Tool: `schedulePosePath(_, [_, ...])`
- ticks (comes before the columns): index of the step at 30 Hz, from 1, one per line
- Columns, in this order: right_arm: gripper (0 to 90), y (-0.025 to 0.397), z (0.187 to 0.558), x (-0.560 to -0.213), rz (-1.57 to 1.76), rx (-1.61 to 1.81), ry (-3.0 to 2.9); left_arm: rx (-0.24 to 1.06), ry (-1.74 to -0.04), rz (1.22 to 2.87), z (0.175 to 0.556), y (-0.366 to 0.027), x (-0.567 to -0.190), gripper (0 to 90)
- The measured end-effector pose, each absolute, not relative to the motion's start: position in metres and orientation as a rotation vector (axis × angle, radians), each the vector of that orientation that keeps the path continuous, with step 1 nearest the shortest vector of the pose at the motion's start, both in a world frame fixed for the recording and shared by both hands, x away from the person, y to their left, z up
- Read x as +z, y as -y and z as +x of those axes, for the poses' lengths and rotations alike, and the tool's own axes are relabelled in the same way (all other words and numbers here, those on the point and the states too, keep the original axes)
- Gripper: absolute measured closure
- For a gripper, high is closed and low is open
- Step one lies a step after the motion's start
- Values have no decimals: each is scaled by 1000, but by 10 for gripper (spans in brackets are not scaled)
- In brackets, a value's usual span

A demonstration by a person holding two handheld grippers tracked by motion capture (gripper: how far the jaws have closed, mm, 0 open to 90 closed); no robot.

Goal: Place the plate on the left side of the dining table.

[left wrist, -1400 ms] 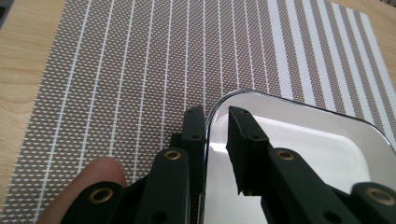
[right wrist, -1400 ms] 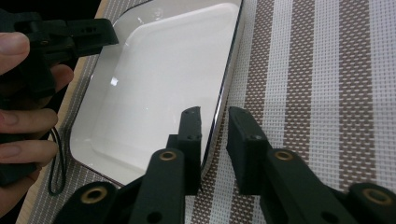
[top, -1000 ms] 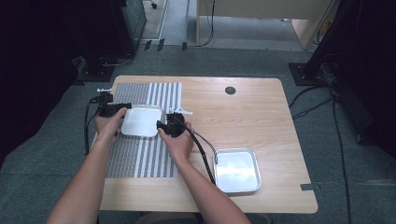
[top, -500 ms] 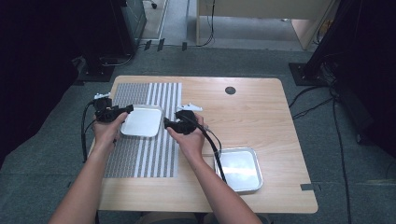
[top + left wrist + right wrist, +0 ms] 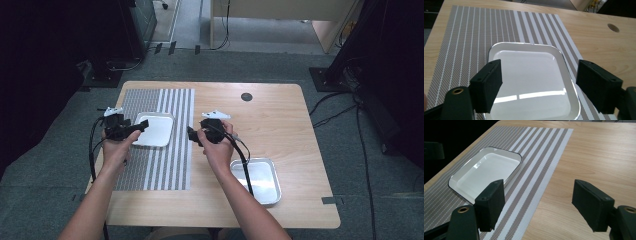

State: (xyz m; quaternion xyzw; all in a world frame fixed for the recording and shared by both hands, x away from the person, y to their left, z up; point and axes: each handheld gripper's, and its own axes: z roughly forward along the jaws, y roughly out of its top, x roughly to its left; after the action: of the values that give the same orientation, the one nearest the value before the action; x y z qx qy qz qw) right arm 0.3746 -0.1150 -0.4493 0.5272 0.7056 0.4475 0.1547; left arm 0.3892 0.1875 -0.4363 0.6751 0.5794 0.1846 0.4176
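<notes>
The white tray's [image 5: 529, 82] near rim is cut off by the left gripper view's bottom edge.

- white tray [image 5: 529, 75] between the left gripper [image 5: 536, 85] fingers [image 5: 486, 85], shiny, with a thin dark line round the rim
- placemat [image 5: 165, 160] under it: grey-brown weave with white stripes, thin ones on the far side from the right fingers [image 5: 490, 202], fat ones nearer them
- both sets of fingers are plain matte black, brass-looking rivet at the base
- bench [image 5: 280, 120] is light wood grain
- silver metal tray [image 5: 260, 180] behind the right gripper [image 5: 192, 135]
</notes>
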Motion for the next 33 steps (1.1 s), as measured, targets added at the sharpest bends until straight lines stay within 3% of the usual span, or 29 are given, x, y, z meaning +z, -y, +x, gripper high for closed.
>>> schedulePosePath(10, [229,145,364,-439,1520,1252,-1970,476,-1396,1719,362,-176,-432,151])
schedulePosePath(33, [232,211,337,-435,1496,1216,-1915,492,-1375,1700,313,-185,-442,148])
